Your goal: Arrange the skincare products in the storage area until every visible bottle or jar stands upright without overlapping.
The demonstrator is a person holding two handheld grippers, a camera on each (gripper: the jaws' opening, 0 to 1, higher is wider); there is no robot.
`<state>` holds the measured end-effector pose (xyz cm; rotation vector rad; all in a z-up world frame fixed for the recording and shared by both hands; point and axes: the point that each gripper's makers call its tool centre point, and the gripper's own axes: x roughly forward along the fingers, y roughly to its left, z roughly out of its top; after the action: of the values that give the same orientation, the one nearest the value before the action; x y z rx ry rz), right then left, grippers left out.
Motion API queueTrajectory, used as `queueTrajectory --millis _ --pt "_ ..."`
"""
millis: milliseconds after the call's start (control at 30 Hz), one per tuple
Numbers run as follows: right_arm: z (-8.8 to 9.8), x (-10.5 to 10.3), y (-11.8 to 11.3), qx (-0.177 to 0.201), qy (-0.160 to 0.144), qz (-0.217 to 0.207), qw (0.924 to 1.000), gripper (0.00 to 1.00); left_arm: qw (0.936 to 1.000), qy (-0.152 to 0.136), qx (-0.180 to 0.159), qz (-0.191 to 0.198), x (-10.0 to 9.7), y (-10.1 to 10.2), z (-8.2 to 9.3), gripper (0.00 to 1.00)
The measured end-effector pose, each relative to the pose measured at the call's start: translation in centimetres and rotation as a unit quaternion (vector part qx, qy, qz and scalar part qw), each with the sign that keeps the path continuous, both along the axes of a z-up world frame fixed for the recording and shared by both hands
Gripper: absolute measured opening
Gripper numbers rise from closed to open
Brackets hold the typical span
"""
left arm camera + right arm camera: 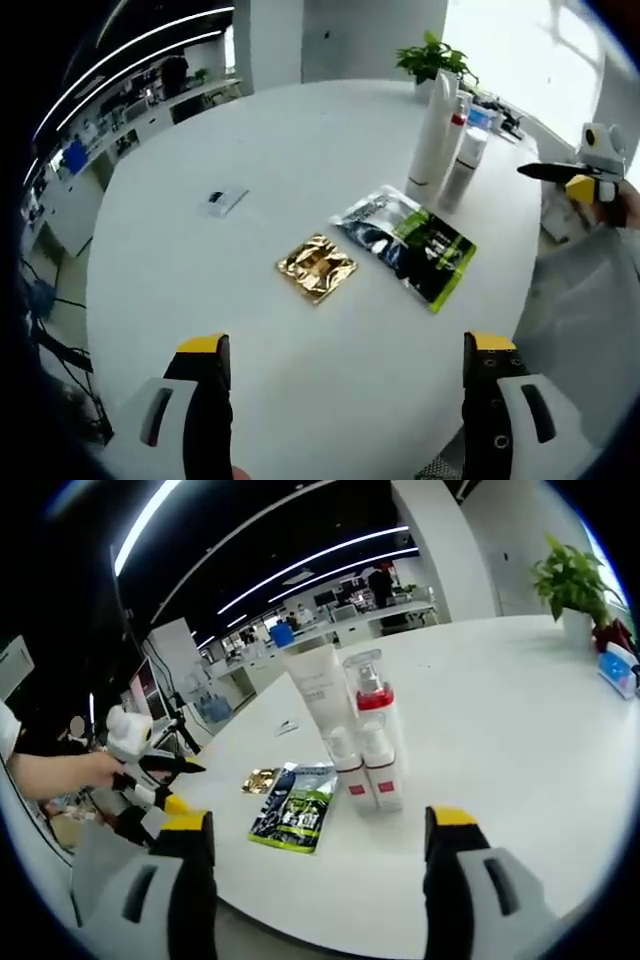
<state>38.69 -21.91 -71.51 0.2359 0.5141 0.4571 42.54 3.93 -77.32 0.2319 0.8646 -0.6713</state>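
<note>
Bottles (362, 742) well beyond right tool (320, 855)

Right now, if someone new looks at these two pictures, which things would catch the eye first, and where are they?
The cluster of upright bottles stands out first, standing together on the round white table, with a tall white tube among them. Beside them lie two flat sachets, a green and silver packet and a small gold packet next to it. A green potted plant stands at the table's far edge.

Bare table (250, 130) left of gold sachet (316, 266); bottles (440, 140) block right.
</note>
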Motion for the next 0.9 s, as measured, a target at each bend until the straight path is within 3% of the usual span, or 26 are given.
queueTrajectory --millis 267,900 --pt "-0.1 0.0 0.0 0.000 0.001 -0.001 1.0000 0.87 0.9990 -0.013 -0.026 0.034 -1.8 0.1 0.3 0.95" --pt "-0.2 -0.1 0.0 -0.002 0.005 0.000 1.0000 0.86 0.9968 -0.005 -0.035 0.072 -4.7 1.4 -0.6 0.91"
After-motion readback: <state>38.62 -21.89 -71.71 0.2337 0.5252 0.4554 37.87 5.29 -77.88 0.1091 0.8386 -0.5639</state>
